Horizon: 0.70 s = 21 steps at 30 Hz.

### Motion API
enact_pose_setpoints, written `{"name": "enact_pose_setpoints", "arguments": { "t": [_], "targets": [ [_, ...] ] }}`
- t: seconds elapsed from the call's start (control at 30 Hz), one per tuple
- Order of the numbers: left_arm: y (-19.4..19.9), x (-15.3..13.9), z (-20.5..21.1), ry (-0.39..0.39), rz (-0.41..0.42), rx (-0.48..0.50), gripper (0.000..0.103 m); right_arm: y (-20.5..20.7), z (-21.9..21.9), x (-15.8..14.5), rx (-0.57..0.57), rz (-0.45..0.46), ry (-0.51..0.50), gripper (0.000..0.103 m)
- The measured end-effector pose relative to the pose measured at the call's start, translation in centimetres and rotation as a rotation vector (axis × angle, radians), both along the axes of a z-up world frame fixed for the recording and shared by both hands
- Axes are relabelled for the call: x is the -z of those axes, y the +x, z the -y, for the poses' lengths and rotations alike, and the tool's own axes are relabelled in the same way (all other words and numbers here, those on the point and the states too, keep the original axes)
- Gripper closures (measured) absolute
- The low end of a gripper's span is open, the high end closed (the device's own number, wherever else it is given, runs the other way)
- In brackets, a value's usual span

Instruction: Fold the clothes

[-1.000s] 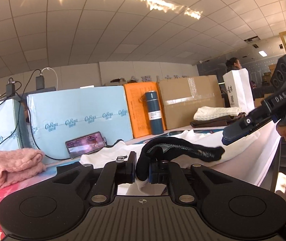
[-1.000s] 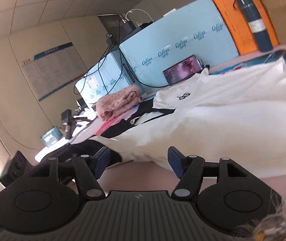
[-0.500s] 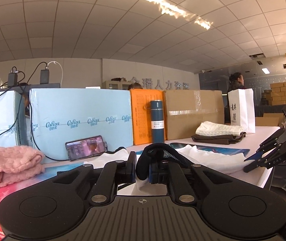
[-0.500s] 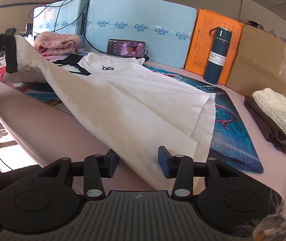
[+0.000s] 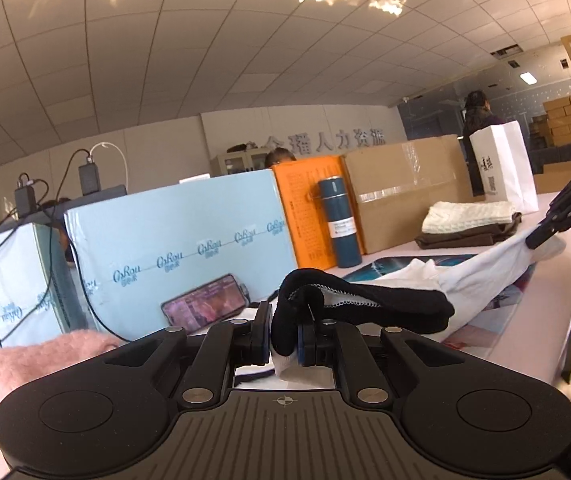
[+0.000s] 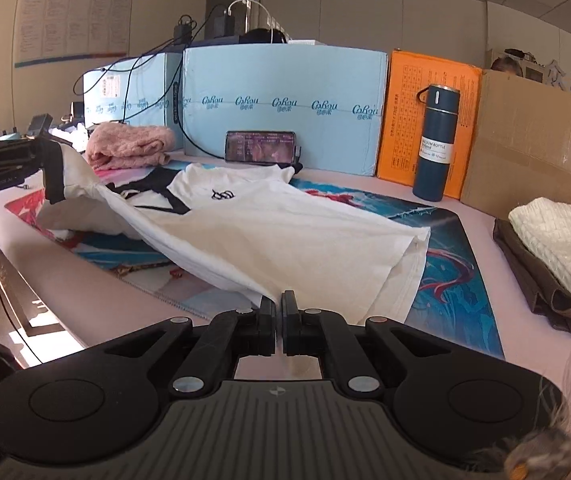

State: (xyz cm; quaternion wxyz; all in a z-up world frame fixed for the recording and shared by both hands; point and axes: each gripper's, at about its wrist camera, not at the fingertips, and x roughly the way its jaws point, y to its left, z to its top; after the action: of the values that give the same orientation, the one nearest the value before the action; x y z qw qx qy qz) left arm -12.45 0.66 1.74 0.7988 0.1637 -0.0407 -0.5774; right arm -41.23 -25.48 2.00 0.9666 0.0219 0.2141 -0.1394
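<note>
A white T-shirt [image 6: 269,232] with black sleeve cuffs and a small black chest logo lies spread over a printed mat [image 6: 449,276] on the table. My left gripper [image 5: 283,346] is shut on the black sleeve cuff [image 5: 365,306] and holds it up off the table; it shows at the far left of the right wrist view [image 6: 51,170]. My right gripper [image 6: 278,312] is shut on the shirt's near hem corner, and it shows at the right of the left wrist view [image 5: 535,238] pinching the white cloth. The shirt's near edge hangs stretched between both grippers.
A phone [image 6: 260,147] leans on blue boxes [image 6: 285,108] at the back. A blue vacuum bottle [image 6: 436,144] stands by an orange box and a cardboard box. A pink towel [image 6: 129,146] lies back left. Folded cream and brown clothes [image 6: 557,248] are stacked at right.
My right gripper has closed on the shirt's hem corner; it was open half a second ago. The near edge of the shirt has lifted. My left gripper keeps its hold on the cuff.
</note>
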Motion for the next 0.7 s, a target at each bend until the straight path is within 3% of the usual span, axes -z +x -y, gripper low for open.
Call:
{"name": "enact_pose_setpoints", "arguments": {
  "t": [0.1, 0.2, 0.33, 0.37, 0.4, 0.47, 0.53, 0.7],
  "targets": [
    [1.9, -0.9, 3.5, 0.084, 0.084, 0.015, 0.092, 1.6, 3.1, -1.1, -0.020, 0.015, 0.029, 0.100],
    [4.3, -1.3, 6.7, 0.196, 0.112, 0.042, 0.092, 3.4, 6.0, -1.3, -0.026, -0.001, 0.061, 0.100],
    [6.6, 0.0, 9.9, 0.348, 0.031, 0.059, 0.083, 5.6, 8.7, 0.4, 0.002, -0.057, 0.119, 0.098],
    [7.1, 0.4, 10.5, 0.379, 0.005, 0.050, 0.077, 5.9, 9.2, 0.9, 0.036, -0.064, 0.134, 0.089],
    [7.5, 0.6, 10.7, 0.384, -0.008, 0.018, 0.072, 6.1, 9.7, 1.3, 0.069, -0.071, 0.148, 0.078],
    [8.6, 0.6, 10.8, 0.375, -0.055, -0.048, 0.044, 6.2, 10.6, 2.0, 0.153, -0.073, 0.175, 0.067],
    [9.8, 0.1, 9.6, 0.334, -0.159, -0.087, 0.033, 5.4, 11.2, 1.9, 0.252, -0.038, 0.213, 0.064],
    [12.8, -1.3, 6.8, 0.229, -0.418, -0.186, 0.032, 2.1, 10.6, 1.4, 0.488, 0.097, 0.322, 0.043]
  ]
}}
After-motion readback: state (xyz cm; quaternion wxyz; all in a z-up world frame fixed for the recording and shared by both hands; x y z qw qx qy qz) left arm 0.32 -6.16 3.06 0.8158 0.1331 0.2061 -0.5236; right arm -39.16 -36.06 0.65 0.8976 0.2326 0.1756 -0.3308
